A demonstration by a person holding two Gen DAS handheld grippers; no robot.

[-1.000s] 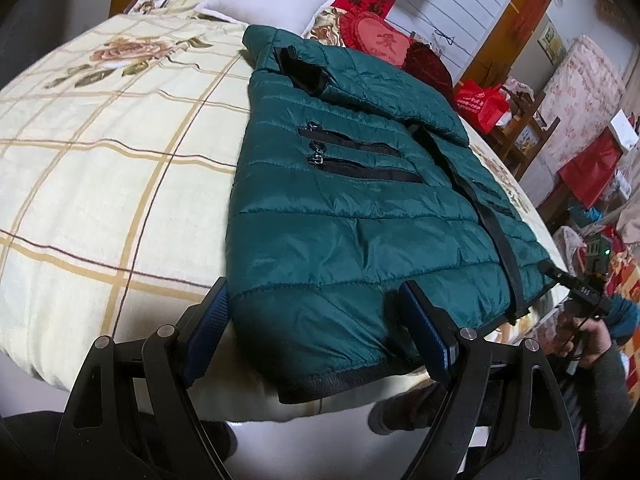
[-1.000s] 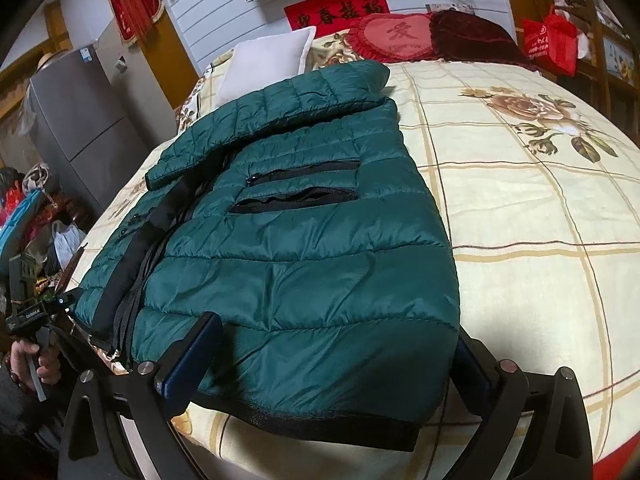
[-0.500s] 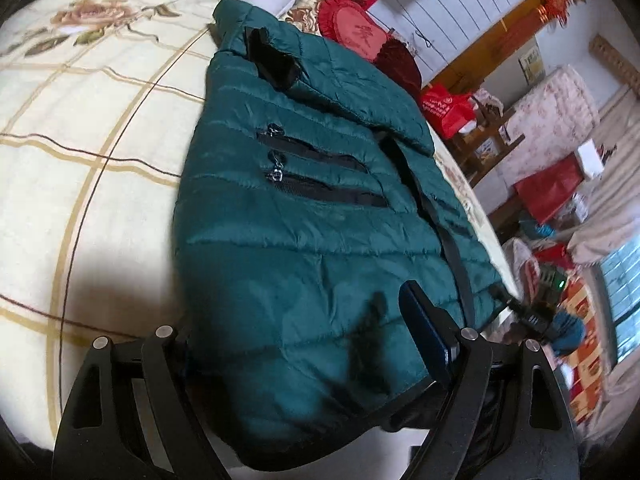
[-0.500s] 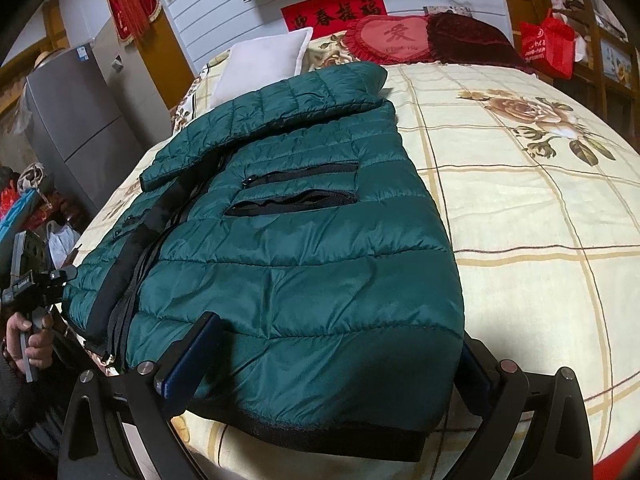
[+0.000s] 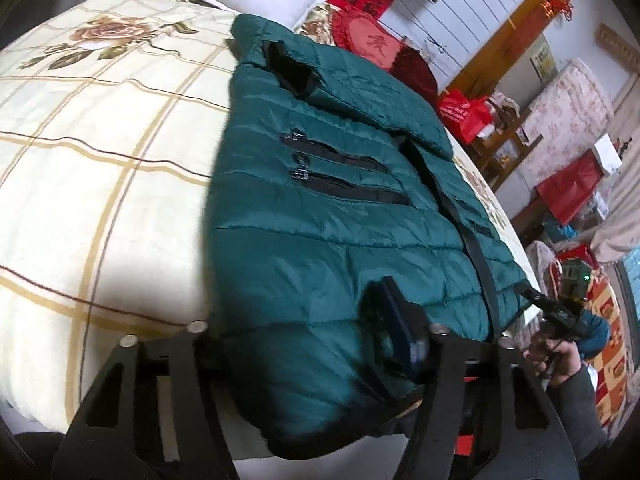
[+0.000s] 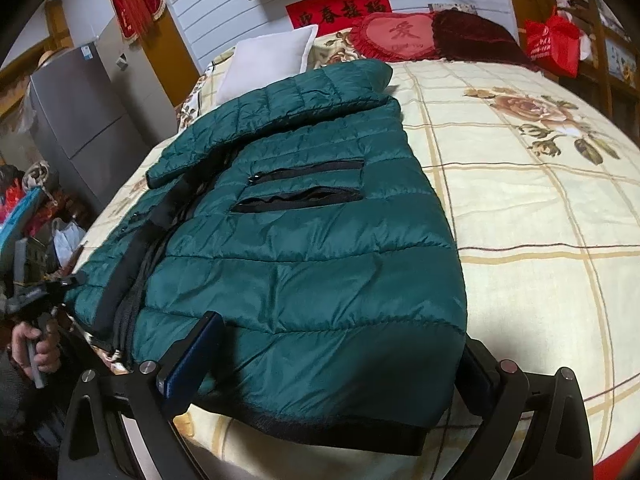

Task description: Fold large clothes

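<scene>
1. Item: 1 dark green quilted puffer jacket [image 6: 304, 248] with black zips and a black hem band, lying front-up on the bed, collar toward the pillows and hem at the near edge.
2. Progress, judged: 1 sleeve appears already laid across the chest below the collar. The body is not yet folded, so most of the folding is left. The present step looks like taking hold of the 2 hem corners.
3. Left tongs [image 5: 312, 344]: jaws closing, hem corner between them. 1 blue pad [image 5: 400, 328] lies on the fabric; the other is hidden under the jacket, so a firm pinch cannot be confirmed.
4. Right tongs [image 6: 340, 364]: wide apart and just starting to close, straddling the other hem corner. The pads stand clear of the fabric; nothing is held.
5. Surface: bed [image 6: 540, 220] under a cream sheet with tan checks and printed roses.
6. Head of bed: 1 white pillow [image 6: 268, 60], 1 red heart-shaped cushion [image 6: 396, 36], 1 dark red velvet cushion [image 6: 476, 36].
7. Room: grey refrigerator [image 6: 80, 120], white panelled wall with a red banner [image 6: 340, 10], dark screen above it, red bags and clutter at the sides.
</scene>
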